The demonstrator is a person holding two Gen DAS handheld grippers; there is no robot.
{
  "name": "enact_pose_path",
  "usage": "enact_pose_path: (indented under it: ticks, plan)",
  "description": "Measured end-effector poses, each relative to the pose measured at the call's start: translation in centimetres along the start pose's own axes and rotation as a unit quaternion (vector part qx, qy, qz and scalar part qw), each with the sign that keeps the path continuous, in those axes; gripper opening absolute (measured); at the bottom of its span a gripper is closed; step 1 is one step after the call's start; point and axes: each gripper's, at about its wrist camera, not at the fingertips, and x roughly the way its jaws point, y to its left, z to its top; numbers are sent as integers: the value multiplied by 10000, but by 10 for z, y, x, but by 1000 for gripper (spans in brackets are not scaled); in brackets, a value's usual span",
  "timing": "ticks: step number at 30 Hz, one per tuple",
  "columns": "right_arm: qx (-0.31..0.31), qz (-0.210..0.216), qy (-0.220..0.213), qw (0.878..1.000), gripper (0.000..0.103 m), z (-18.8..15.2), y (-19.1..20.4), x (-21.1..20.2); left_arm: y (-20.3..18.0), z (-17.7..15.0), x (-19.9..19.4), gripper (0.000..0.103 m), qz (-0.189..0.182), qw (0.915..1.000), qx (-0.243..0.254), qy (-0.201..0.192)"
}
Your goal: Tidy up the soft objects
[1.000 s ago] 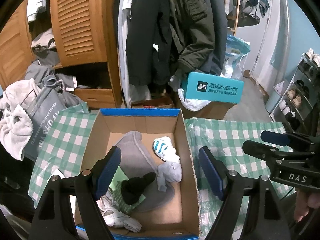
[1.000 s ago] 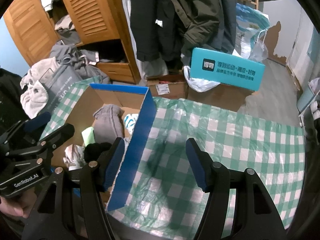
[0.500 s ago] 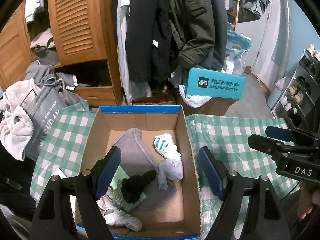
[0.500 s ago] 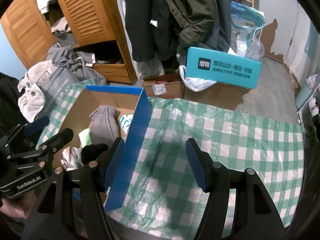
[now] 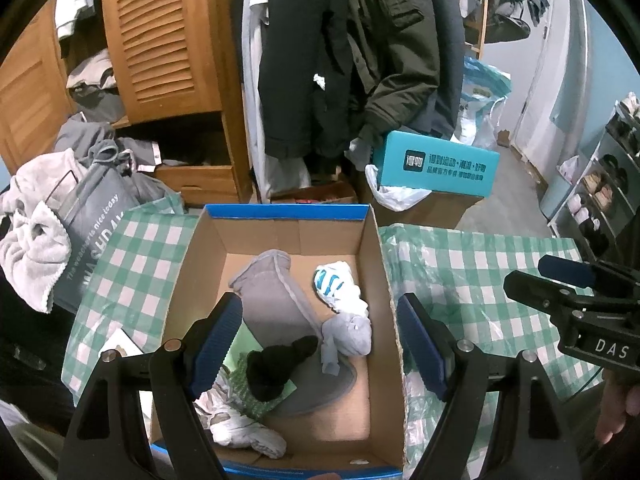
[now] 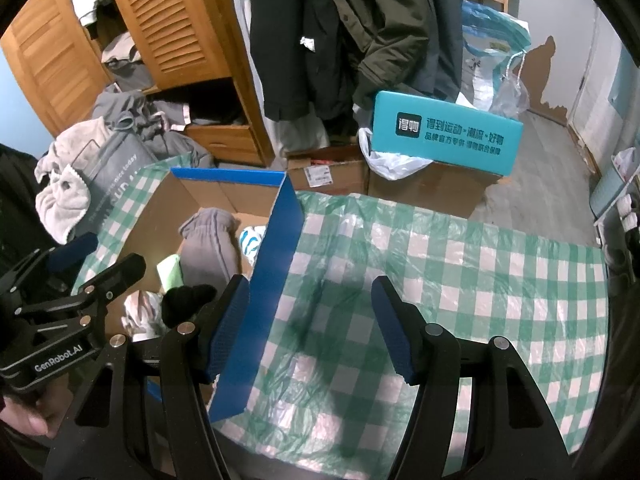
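A cardboard box point(image 5: 376, 264) with blue edges sits on the desk point(image 6: 460, 280), which has a green and white checked cloth on it. The soft things are inside the box. A big grey sock point(image 5: 272, 300) lies in the middle. A white sock with blue stripes point(image 5: 334, 282) is near the right wall. Just below it is a pale grey bundle point(image 5: 348, 336). A black sock point(image 5: 276, 364) lies on top of something green point(image 5: 256, 400); it may be a knitted cloth, but it is too hidden to be sure. A white crumpled piece point(image 5: 244, 432) is in the near left corner.

The left tongs point(image 5: 320, 344) hang over the box, wide apart and empty. The left finger is over the box's inside, and the right finger is over the right wall.

The right tongs point(image 6: 310, 324) are released too, with nothing between them. They hang over the bare checked cloth, just beside the box's blue right wall point(image 6: 264, 288). The left finger is close to that wall.

Behind the desk there is a teal box point(image 5: 436, 164) on a brown carton, dark coats point(image 5: 340, 60) hanging up, and a wooden wardrobe point(image 5: 160, 32).
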Motion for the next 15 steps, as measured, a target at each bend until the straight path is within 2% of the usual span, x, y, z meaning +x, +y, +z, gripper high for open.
enact_pose_path:
  ticks: [15]
  plan:
    - [-6,-3,6,10000,64,0,-1,0,-8,0,0,81,11,9998,185,-21]
